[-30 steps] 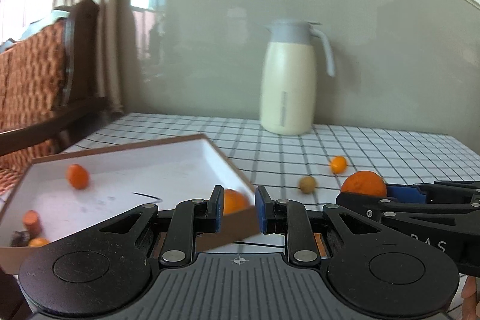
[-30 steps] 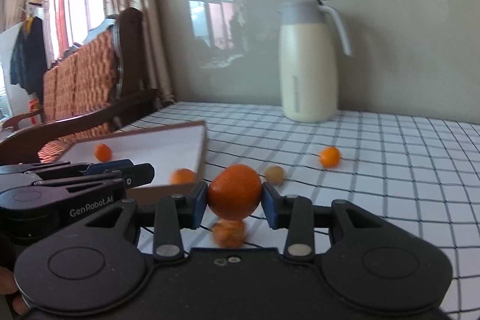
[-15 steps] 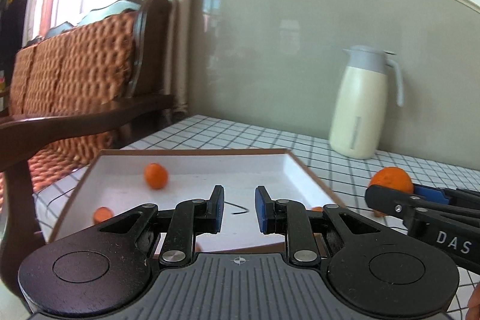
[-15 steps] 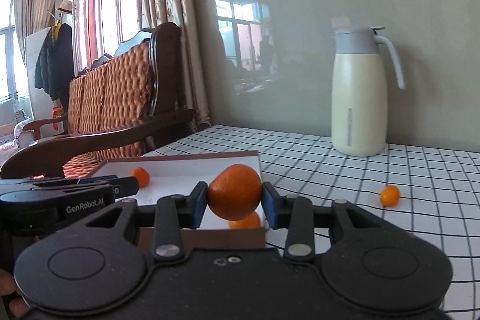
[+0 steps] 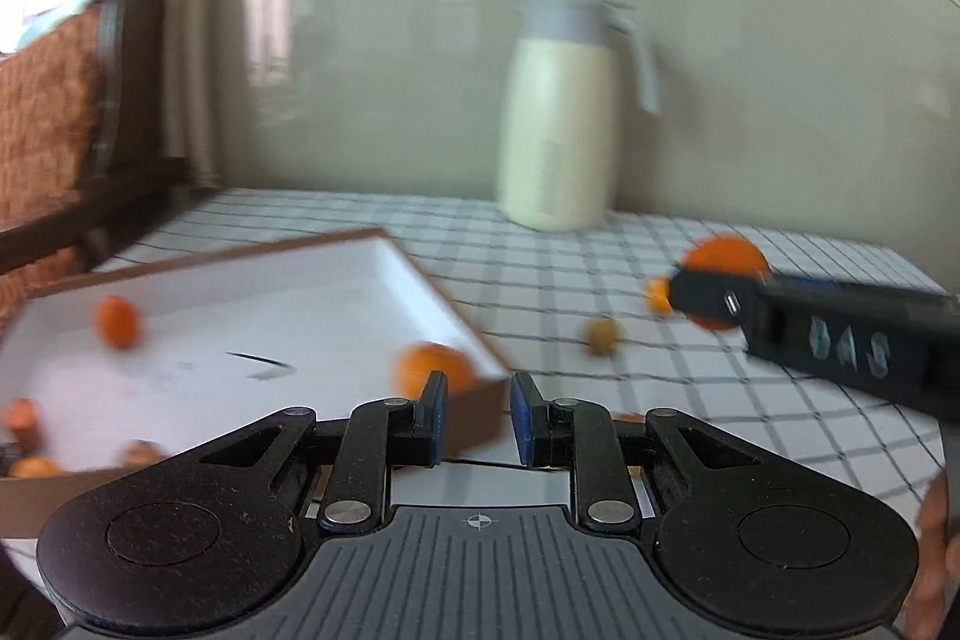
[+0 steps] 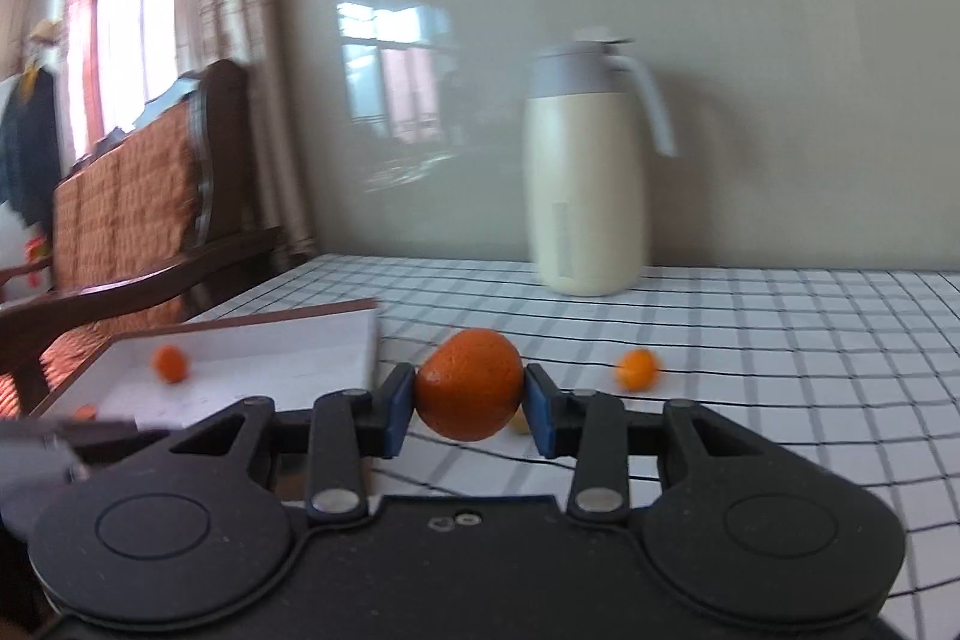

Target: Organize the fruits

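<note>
My right gripper (image 6: 470,415) is shut on a large orange (image 6: 469,383) and holds it above the checked tablecloth, right of the box; the orange (image 5: 726,253) also shows in the left wrist view. My left gripper (image 5: 474,421) is open and empty, just in front of the near right corner of the white, brown-rimmed box (image 5: 474,337). The box holds an orange (image 5: 429,367), a small orange fruit (image 5: 117,321) and several small fruits at its left end. A small orange fruit (image 6: 637,369) and a yellowish fruit (image 5: 602,334) lie on the cloth.
A cream thermos jug (image 6: 585,196) stands at the back of the table (image 6: 780,340) by the wall. A dark wooden bench with a woven orange back (image 6: 126,208) stands left of the table. Another small orange fruit (image 5: 627,418) lies behind my left fingers.
Both views have swung back to the right; the left view is blurred. The right gripper still holds the orange, now over the cloth right of the box. The left gripper stays open.
</note>
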`<state>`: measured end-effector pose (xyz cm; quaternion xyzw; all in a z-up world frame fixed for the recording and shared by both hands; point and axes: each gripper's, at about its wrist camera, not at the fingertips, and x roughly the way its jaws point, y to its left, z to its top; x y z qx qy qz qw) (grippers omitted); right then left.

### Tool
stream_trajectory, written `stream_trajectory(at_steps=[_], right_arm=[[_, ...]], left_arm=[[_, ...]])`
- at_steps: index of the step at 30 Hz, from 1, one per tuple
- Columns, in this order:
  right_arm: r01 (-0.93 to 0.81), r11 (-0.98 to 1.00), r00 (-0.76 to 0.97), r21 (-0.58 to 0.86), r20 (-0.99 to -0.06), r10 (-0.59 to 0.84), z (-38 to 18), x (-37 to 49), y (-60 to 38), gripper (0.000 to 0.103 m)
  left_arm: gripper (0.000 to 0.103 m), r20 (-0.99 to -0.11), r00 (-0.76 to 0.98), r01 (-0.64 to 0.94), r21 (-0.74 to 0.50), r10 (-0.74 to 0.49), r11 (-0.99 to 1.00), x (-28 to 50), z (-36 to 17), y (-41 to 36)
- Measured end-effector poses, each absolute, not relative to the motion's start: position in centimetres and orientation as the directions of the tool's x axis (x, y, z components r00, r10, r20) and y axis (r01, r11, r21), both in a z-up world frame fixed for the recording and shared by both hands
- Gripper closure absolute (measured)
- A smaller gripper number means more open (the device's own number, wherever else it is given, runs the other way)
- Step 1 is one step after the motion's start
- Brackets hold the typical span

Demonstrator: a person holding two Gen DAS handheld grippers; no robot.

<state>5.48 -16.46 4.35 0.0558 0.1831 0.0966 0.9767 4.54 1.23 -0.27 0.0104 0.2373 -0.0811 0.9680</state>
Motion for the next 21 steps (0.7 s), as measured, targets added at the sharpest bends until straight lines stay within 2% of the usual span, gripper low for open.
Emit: stream_trajectory(at_steps=[5, 21], right_arm=[[-0.129, 0.980, 0.920, 0.155, -0.349, 0.176, 4.0, 5.0, -18.5, 0.073], [-0.143, 0.977, 0.907, 0.158, -0.374, 0.193, 3.5, 4.8, -18.4, 0.073]], left_arm=[[0.080, -0.467, 0.859, 0.238, 0.000, -0.211, 0.971, 4.1, -1.0, -2.5], [0.080, -0.558, 0.806, 0.228, -0.010, -0.195, 0.974, 6.3, -3.8, -5.3]])
